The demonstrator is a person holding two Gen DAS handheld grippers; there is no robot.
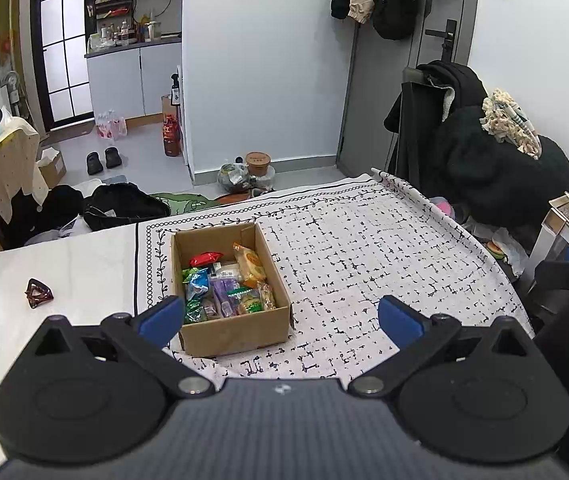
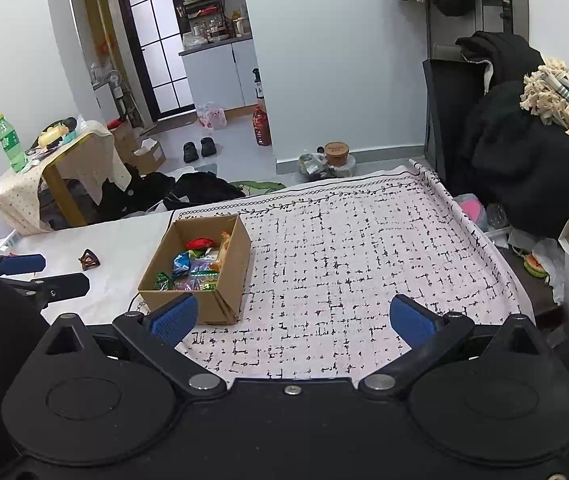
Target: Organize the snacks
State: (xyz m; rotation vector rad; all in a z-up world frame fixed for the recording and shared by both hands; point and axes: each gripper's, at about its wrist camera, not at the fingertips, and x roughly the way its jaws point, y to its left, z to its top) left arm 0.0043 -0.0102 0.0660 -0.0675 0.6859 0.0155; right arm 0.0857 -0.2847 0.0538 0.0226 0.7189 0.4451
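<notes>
Now the cardboard box (image 1: 231, 332) sits left of centre on the patterned cloth (image 1: 364, 264), with the wrapped snacks (image 1: 226, 284) inside it. Both the left gripper (image 1: 280, 318) and the right gripper (image 2: 293, 318) are spread wide, holding nothing, low in frame.
</notes>
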